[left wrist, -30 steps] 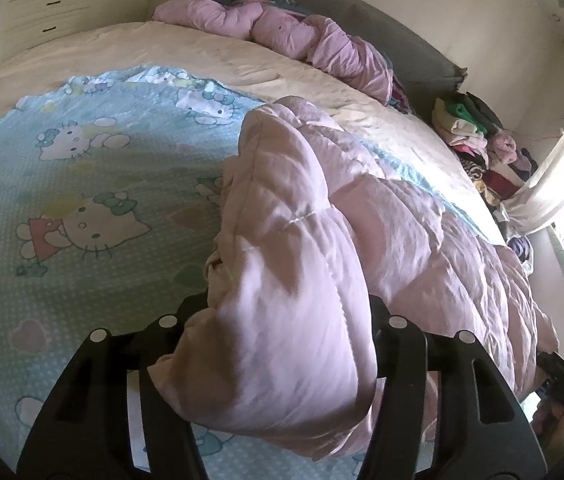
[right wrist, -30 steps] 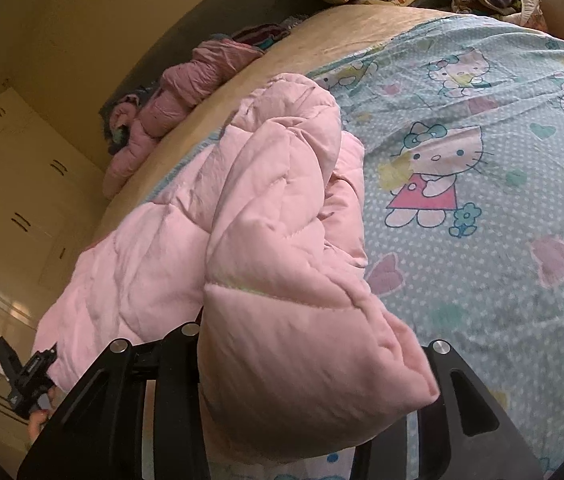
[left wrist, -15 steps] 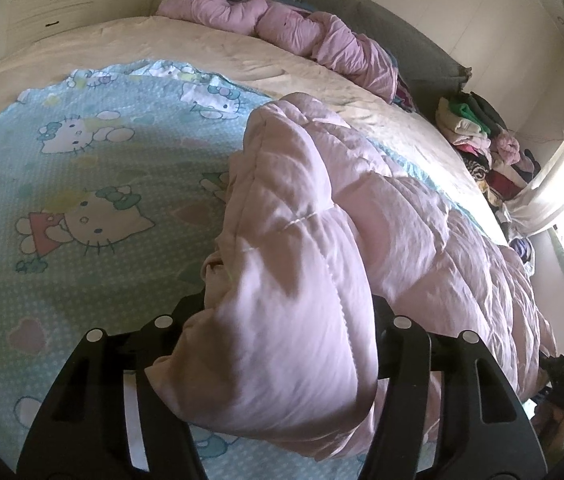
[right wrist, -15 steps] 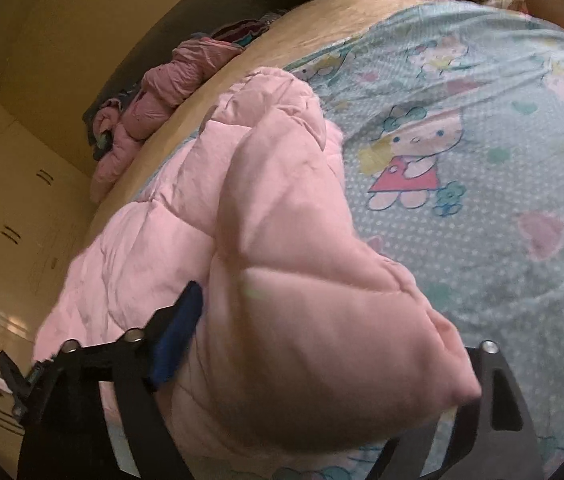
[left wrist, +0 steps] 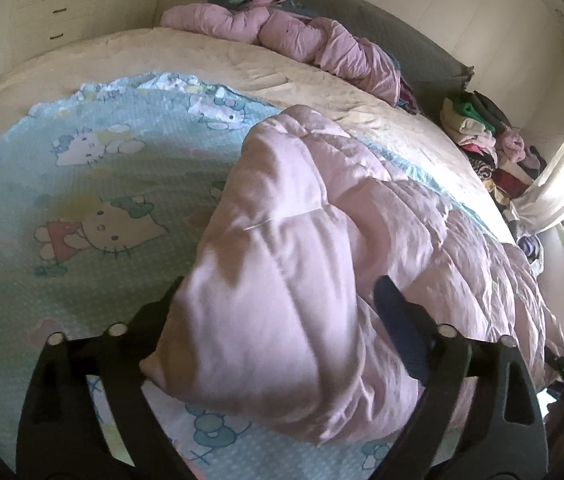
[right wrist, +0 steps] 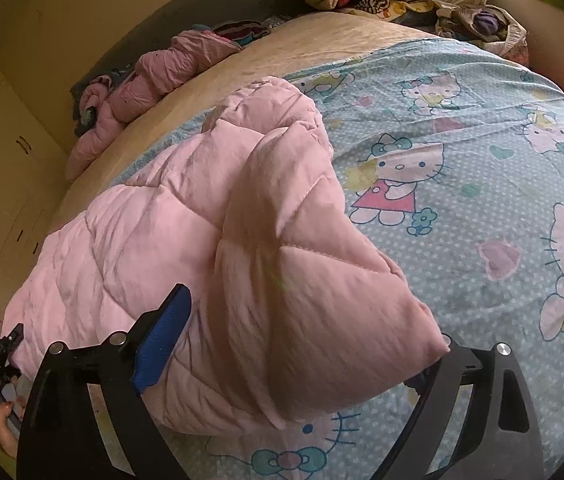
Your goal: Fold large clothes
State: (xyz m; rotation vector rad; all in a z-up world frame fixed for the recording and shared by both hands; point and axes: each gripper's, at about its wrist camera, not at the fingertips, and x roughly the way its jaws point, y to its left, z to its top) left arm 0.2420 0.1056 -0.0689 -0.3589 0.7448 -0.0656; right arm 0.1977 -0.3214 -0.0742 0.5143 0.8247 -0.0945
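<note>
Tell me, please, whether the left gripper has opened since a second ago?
Yes. The left gripper has spread its fingers off the pink jacket, which lies on the cartoon sheet.

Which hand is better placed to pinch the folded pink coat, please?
Probably the left. Both grippers are open, but the left gripper has the coat bunched squarely between two visible fingers, while at the right gripper a coat corner drapes over one finger and hides its tip.
</note>
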